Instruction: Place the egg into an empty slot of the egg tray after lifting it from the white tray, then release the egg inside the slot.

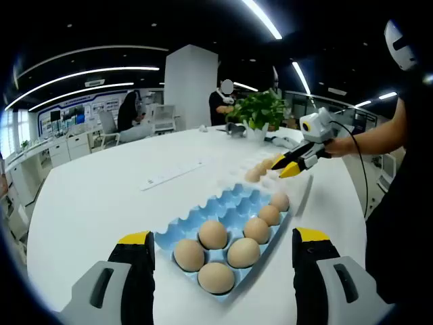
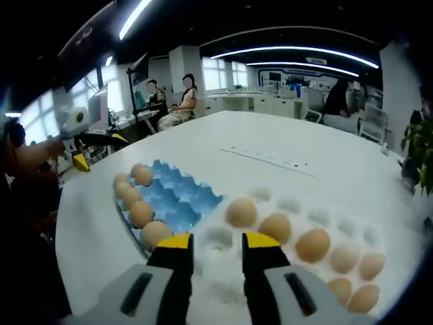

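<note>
I keep my right gripper (image 2: 217,245) low over the white tray (image 2: 298,203), its tips a little apart with nothing between them, because the egg (image 2: 241,212) I want sits just ahead of them. I think I am lining up to grab it. The blue egg tray (image 2: 177,196) lies right beside the white tray, so the trip will be short, and it has empty cups waiting. My left gripper (image 1: 220,245) waits wide open near the blue tray, out of the way.
</note>
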Demonstrator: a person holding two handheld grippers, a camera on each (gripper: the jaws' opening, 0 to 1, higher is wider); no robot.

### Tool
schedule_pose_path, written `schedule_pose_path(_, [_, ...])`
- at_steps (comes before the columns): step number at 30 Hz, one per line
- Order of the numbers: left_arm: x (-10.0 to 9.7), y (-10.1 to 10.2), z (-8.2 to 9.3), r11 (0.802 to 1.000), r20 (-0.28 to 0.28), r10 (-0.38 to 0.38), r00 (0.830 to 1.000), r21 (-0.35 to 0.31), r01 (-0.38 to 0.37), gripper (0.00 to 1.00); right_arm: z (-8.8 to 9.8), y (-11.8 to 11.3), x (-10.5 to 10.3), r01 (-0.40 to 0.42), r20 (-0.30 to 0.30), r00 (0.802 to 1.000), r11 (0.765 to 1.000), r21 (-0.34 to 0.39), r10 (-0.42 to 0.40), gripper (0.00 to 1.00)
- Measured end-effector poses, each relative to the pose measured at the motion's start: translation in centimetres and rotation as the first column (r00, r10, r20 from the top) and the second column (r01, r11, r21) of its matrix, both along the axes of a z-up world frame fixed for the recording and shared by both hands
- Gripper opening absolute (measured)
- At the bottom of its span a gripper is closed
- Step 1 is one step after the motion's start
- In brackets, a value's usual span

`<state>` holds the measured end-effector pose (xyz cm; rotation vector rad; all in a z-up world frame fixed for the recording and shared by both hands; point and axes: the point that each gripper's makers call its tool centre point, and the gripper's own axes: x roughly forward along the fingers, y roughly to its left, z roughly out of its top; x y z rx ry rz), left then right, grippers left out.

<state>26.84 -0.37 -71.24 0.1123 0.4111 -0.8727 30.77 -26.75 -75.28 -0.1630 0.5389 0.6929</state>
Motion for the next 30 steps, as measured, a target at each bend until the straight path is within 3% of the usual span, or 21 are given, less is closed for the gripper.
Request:
schedule_pose_path(7, [0.1, 0.1, 0.0, 1.000, 0.001, -0.001, 1.000, 0.004, 0.001, 0.83, 0.8, -4.7, 1.4, 0.140, 0.079, 0.988, 0.989, -0.056, -0.135, 0.28])
schedule_pose_path(12, [0.2, 0.3, -0.1, 1.000, 0.003, 0.000, 1.000, 0.007, 0.000, 0.84, -0.6, -7.2, 1.6, 0.214, 0.030, 0.977, 0.975, -0.067, -0.212, 0.28])
schedule_pose_path(19, [0.2, 0.3, -0.1, 1.000, 0.004, 0.001, 1.000, 0.004, -0.001, 0.83, -3.3, -7.2, 0.8, 0.171, -0.021, 0.984, 0.974, -0.147, -0.176, 0.29])
schedule_pose_path(22, [0.3, 0.4, -0.1, 1.000, 0.005, 0.004, 1.000, 0.007, -0.004, 0.84, -3.0, -7.2, 1.0, 0.175, -0.021, 0.984, 0.976, -0.127, -0.180, 0.27])
schedule_pose_path(24, [0.3, 0.5, -0.1, 1.000, 0.005, 0.004, 1.000, 0.009, -0.004, 0.83, -3.0, -7.1, 1.3, 0.160, -0.004, 0.987, 0.976, -0.146, -0.162, 0.26])
schedule_pose_path(30, [0.2, 0.7, -0.2, 1.000, 0.001, 0.003, 1.000, 0.010, -0.003, 0.83, -3.2, -7.1, 1.5, 0.166, -0.028, 0.985, 0.972, -0.164, -0.173, 0.25])
